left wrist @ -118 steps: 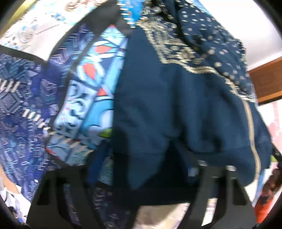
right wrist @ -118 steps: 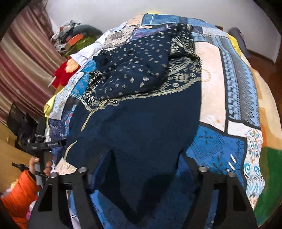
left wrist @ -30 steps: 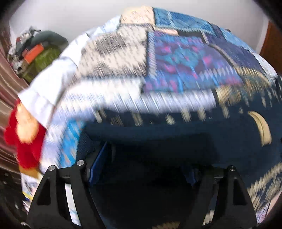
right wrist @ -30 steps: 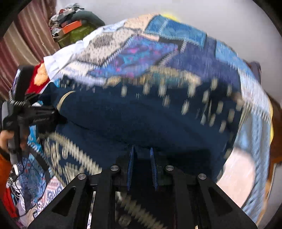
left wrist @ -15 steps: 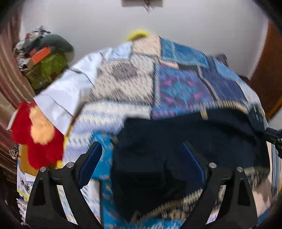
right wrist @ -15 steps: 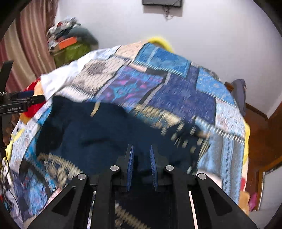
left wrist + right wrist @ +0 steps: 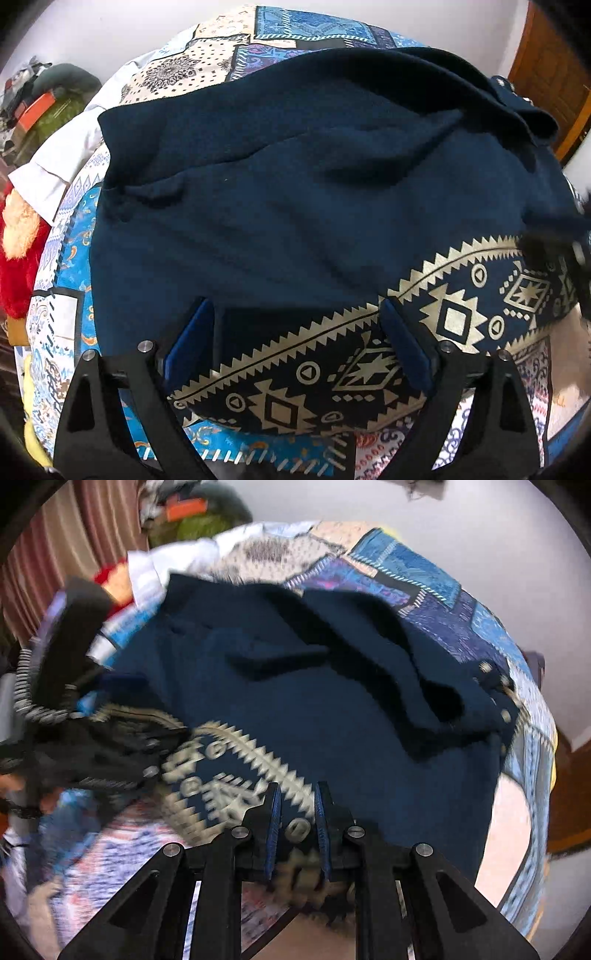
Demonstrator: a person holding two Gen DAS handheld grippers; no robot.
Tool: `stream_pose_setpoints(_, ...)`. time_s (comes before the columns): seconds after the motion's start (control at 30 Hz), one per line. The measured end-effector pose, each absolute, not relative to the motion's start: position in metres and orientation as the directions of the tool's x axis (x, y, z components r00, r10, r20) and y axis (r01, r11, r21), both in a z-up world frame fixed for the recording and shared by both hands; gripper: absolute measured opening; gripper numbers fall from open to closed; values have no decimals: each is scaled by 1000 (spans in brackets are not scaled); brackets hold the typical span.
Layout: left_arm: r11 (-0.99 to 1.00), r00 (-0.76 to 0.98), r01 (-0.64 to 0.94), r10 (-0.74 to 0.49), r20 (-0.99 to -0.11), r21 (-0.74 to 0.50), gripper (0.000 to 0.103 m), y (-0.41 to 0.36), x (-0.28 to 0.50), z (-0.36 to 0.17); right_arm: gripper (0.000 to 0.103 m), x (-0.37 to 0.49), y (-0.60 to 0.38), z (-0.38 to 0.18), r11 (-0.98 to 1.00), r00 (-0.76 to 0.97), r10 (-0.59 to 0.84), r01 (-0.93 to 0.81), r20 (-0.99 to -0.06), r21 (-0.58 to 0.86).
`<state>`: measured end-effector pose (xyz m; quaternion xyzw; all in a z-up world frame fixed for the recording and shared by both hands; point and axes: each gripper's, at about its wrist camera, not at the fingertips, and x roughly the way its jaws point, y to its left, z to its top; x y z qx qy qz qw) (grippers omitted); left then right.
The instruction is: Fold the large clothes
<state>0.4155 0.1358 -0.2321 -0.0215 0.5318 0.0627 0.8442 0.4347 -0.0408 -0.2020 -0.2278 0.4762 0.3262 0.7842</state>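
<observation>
A large navy blue garment (image 7: pixel 295 192) lies spread across a bed covered by a patchwork quilt (image 7: pixel 221 62) in blues, creams and purples. The garment is mostly plain dark cloth with soft wrinkles, and a wide band of cream geometric patterning (image 7: pixel 454 317), zigzags and diamonds, runs along its near edge. Its far edge is folded over into a thick, rumpled ridge toward the top right of the left wrist view. The left gripper (image 7: pixel 295 343) hangs over the near edge with its blue-padded fingers (image 7: pixel 192 339) wide apart and its jaws opening; the patterned band lies between them, but the pads do not press on it. The right gripper (image 7: pixel 297 830) has its jaws nearly together, clamped on the patterned hem of the garment, which bunches up between the blue pads (image 7: pixel 275 827). In the right wrist view the left gripper shows as a dark, blurred shape at the left side, just beside the patterned band. The right wrist view is smeared with motion blur, so fine detail there is hard to make out. At the left side of the bed lie a white cloth (image 7: pixel 62 162) and a red and orange plush item (image 7: pixel 18 258). Beyond them stand a striped curtain (image 7: pixel 55 546) and a pile of green and orange things (image 7: pixel 48 107) against a pale wall (image 7: pixel 480 535).
</observation>
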Motion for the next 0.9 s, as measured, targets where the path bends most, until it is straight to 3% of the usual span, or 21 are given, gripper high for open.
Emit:
stream_pose_setpoints(0.13, 991, 443, -135, 67, -894, 8, 100, 143, 415, -234, 14, 500, -41, -184, 788, 465, 207, -601, -861, -136)
stream_pose_setpoints(0.27, 989, 445, -145, 53, -894, -13, 101, 147, 415, -235, 14, 542, -66, -154, 906, 545, 201, -420, -814, -58)
stream_pose_setpoints(0.4, 989, 453, -148, 75, -888, 8, 101, 144, 413, -232, 14, 520, -92, -144, 851, 450, 416, -498, -790, 165)
stream_pose_setpoints(0.47, 989, 464, -142, 91, -881, 28, 101, 141, 411, -227, 14, 497, -90, -152, 806, 381, 455, -561, -805, 189)
stream_pose_setpoints(0.6, 989, 483, -137, 122, -867, 63, 101, 132, 400, -224, 14, 450, -69, -196, 742, 321, 330, -670, -888, 34)
stream_pose_setpoints(0.77, 983, 504, -134, 173, -846, 121, 101, 133, 387, -235, 16, 429, -68, -220, 758, 412, 260, -647, -873, -79)
stream_pose_setpoints(0.8, 984, 504, -138, 171, -846, 117, 101, 134, 385, -237, 20, 429, -69, -219, 765, 416, 247, -638, -875, -87)
stream_pose_setpoints(0.83, 984, 503, -140, 169, -847, 113, 101, 136, 384, -238, 34, 429, -70, -218, 773, 425, 226, -626, -876, -104)
stream_pose_setpoints(0.87, 984, 504, -140, 166, -848, 109, 101, 138, 383, -238, 67, 427, -73, -217, 784, 457, 185, -602, -870, -150)
stream_pose_setpoints(0.9, 985, 511, -135, 162, -844, 107, 101, 140, 380, -238, 87, 427, -76, -216, 797, 512, 118, -560, -851, -226)
